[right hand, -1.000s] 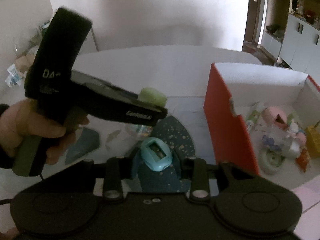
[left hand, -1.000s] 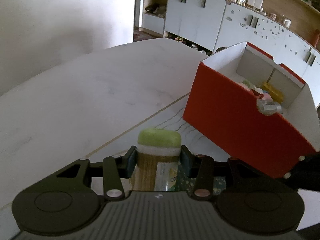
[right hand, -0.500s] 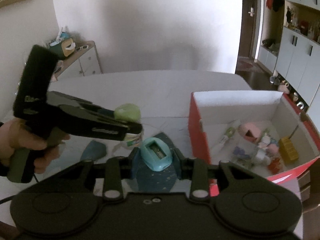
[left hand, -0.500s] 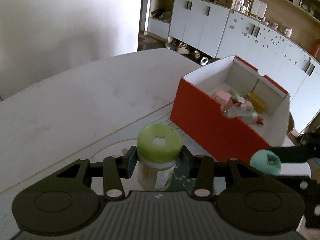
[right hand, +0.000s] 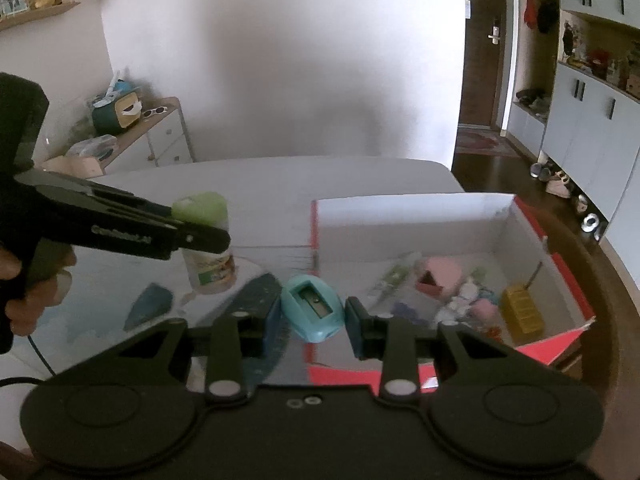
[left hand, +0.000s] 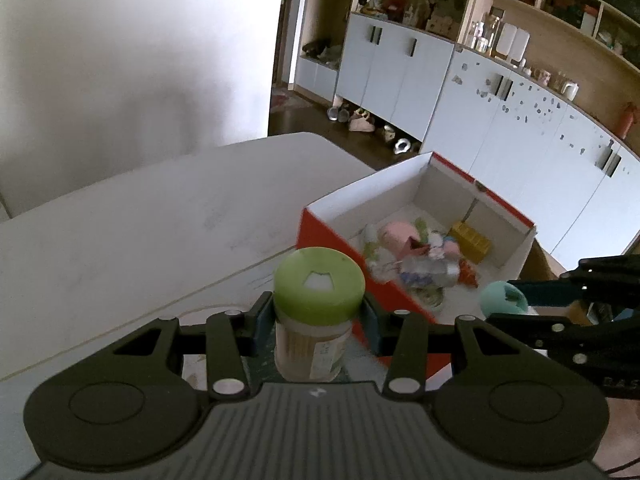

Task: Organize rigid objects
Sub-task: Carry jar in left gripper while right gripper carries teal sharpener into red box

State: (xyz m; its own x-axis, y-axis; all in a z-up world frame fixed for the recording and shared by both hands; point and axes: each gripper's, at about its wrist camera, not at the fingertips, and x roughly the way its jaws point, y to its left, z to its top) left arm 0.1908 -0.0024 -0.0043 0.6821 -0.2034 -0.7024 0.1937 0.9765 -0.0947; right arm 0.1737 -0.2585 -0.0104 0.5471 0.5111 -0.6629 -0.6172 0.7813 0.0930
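My left gripper (left hand: 318,318) is shut on a toothpick jar (left hand: 316,312) with a green lid, held up above the table; it also shows in the right wrist view (right hand: 206,240). My right gripper (right hand: 314,316) is shut on a teal pencil sharpener (right hand: 314,306), held above the near edge of the red box (right hand: 400,216). The sharpener shows at the right in the left wrist view (left hand: 502,300). The open red box (left hand: 332,240) with white inside holds several small items, among them a pink piece (right hand: 440,274) and a yellow block (right hand: 522,308).
The white table (left hand: 140,232) stretches left and far of the box. Dark speckled mat pieces (right hand: 256,292) lie on it below the grippers. White cabinets (left hand: 500,120) and shelves stand beyond the table. A sideboard with clutter (right hand: 120,128) stands far left.
Both grippers have risen with their objects and the view now looks down into the box. The right gripper with the sharpener has moved toward the box's near edge.
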